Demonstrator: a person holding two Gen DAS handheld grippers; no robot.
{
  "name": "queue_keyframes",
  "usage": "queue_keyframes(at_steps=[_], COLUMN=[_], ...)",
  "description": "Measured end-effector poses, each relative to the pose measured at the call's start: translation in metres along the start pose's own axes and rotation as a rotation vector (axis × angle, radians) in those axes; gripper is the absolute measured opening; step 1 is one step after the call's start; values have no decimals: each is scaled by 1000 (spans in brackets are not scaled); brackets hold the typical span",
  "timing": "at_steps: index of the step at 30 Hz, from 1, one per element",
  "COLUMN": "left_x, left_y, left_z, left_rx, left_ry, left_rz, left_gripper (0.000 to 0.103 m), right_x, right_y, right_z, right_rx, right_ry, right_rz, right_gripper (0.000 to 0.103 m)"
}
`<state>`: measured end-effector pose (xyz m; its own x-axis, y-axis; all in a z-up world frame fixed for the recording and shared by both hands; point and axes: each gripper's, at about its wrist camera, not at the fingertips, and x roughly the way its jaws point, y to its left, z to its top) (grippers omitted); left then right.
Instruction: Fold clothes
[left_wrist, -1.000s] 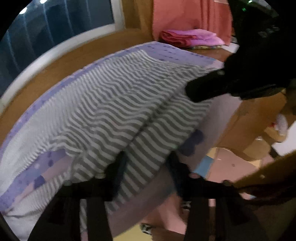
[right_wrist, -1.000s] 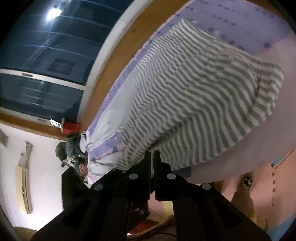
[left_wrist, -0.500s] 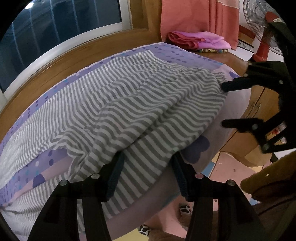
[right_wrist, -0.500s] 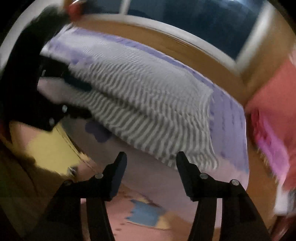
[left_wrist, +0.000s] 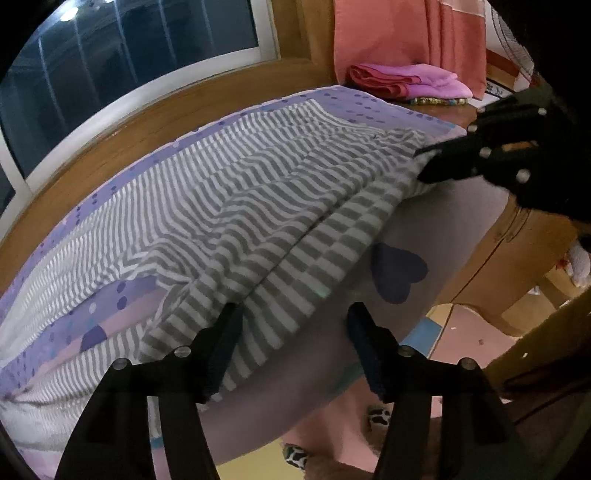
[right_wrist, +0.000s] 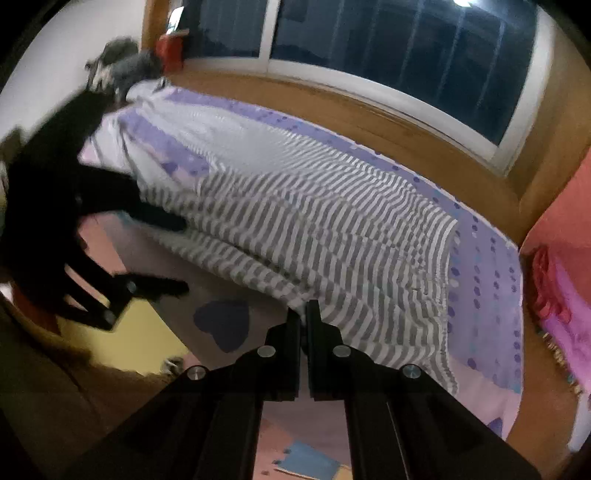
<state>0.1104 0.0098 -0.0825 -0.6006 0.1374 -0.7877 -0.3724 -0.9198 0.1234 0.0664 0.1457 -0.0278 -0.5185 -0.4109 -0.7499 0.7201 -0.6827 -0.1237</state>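
A grey-and-white striped garment (left_wrist: 258, 199) lies spread on the bed's purple dotted sheet (left_wrist: 369, 103), with its near edge hanging over the bed's side. My left gripper (left_wrist: 295, 328) is open, and the hanging hem lies between its fingers near the left one. My right gripper (right_wrist: 303, 314) is shut on the garment's (right_wrist: 332, 229) near edge. In the left wrist view the right gripper (left_wrist: 424, 162) pinches the far right corner of the garment. The right wrist view shows the left gripper (right_wrist: 181, 254), blurred, open at the garment's other end.
A folded stack of pink and red clothes (left_wrist: 406, 79) sits on a wooden ledge past the bed's end, below a salmon curtain (left_wrist: 406, 33). A wooden sill (left_wrist: 184, 110) and dark window run behind the bed. A wooden cabinet (left_wrist: 517, 251) stands to the right.
The right gripper was open half a second ago beside the bed; it has since come to the garment's near edge and shut on it. The left gripper stays open at the hem.
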Motion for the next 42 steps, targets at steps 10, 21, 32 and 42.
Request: queue_keyframes(at_steps=[10,21,32,42], left_x=[-10,-52,-64,-69], left_y=[1,1,-4,-28], left_z=[9,10,7,14], left_rx=[64,-1,-35,69], left_ry=[38,97,105,176], left_rz=[73,31,36,-88], left_gripper=[2,1,1,1], right_x=[-14,-13,13,-34], right_y=[24,21,13,-25], right_z=[-20,-63,-65,-45], right_rx=[-115,-273,-531,-374], right_ry=[15,21,16,76], right_rz=[-24,-300,-353,-214], right_gripper=[4,42,36,4])
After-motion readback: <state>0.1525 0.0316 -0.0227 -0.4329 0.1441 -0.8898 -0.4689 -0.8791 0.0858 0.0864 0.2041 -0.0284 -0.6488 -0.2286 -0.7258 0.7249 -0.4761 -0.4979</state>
